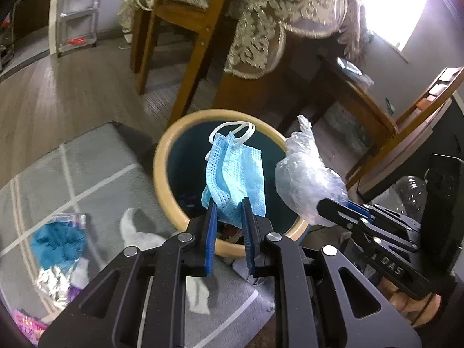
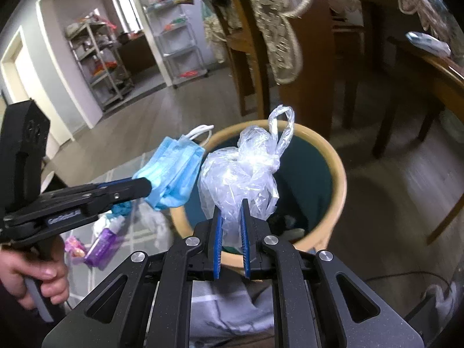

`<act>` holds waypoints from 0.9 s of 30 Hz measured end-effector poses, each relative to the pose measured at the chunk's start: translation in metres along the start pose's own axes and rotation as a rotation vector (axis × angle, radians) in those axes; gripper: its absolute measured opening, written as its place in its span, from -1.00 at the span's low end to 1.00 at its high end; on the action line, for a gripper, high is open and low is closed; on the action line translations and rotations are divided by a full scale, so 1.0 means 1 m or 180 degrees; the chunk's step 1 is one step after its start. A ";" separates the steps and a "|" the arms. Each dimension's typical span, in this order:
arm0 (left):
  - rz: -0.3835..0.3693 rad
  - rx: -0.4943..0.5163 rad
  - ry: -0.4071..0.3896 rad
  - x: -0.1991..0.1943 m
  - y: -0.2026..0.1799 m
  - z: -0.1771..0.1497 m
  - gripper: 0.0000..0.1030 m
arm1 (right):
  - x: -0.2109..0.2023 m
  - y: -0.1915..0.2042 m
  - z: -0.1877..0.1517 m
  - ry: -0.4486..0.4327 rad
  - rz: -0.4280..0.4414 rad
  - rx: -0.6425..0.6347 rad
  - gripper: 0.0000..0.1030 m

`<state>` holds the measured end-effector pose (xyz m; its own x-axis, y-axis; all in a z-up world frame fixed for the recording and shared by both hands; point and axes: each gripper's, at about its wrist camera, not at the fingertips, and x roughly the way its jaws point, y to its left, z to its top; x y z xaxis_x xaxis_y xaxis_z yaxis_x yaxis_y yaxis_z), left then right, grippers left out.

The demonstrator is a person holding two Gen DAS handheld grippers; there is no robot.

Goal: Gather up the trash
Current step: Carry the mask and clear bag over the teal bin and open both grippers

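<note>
Left hand-held gripper [image 1: 229, 206] clamps blue face mask [image 1: 233, 174] over round bin [image 1: 162, 179]. Right hand-held gripper [image 2: 230, 207] pinches clear plastic bag [image 2: 243, 171], just beside mask, above bin too

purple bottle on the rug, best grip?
Grip the purple bottle across its flat body, not the narrow white cap, coming from above: it lies on its side on the grey rug, wrappers close beside it. Both grippers are full for now.

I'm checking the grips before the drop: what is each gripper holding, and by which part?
Left gripper pinches the blue face mask by its lower edge; right gripper pinches the crumpled clear plastic bag near its bottom.
</note>
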<state>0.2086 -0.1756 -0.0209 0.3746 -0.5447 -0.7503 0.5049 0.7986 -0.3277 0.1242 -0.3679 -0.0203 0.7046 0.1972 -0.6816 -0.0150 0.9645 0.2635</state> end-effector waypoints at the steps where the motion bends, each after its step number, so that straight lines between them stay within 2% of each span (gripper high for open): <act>1: -0.0003 0.0005 0.0023 0.005 0.000 0.001 -0.70 | 0.000 -0.003 -0.001 0.0015 -0.0024 0.0010 -0.75; 9: 0.0018 -0.0070 0.0188 0.042 0.003 0.012 -0.67 | 0.007 -0.009 -0.007 0.0157 -0.0120 -0.0042 -0.75; 12: 0.0043 -0.0100 0.0204 0.045 0.005 0.014 -0.53 | 0.013 -0.006 -0.007 0.0219 -0.0161 -0.0104 -0.75; 13: 0.0048 -0.0096 0.0196 0.043 0.006 0.014 -0.52 | 0.015 -0.004 -0.007 0.0232 -0.0164 -0.0119 -0.75; 15: 0.0083 -0.0102 0.0169 0.038 0.009 0.014 -0.33 | 0.019 -0.002 -0.007 0.0250 -0.0184 -0.0158 -0.75; 19: 0.0127 -0.0176 0.0069 0.018 0.022 0.011 -0.20 | 0.025 0.002 -0.008 0.0269 -0.0207 -0.0225 -0.75; 21: 0.0152 -0.0204 0.0021 0.007 0.029 0.009 -0.03 | 0.028 0.002 -0.008 0.0273 -0.0207 -0.0220 -0.75; 24: 0.0249 -0.0255 -0.0047 -0.014 0.044 0.003 0.04 | 0.034 0.003 -0.007 0.0292 -0.0223 -0.0210 -0.75; 26: 0.0314 -0.0279 -0.0065 -0.024 0.053 0.000 0.10 | 0.037 0.002 -0.006 0.0292 -0.0239 -0.0189 -0.67; 27: 0.0353 -0.0285 -0.0075 -0.028 0.057 -0.002 0.14 | 0.038 0.002 -0.005 0.0291 -0.0256 -0.0166 -0.55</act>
<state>0.2254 -0.1139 -0.0195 0.4430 -0.4569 -0.7713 0.3884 0.8733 -0.2942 0.1477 -0.3576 -0.0489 0.6374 0.1318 -0.7592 0.0003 0.9852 0.1712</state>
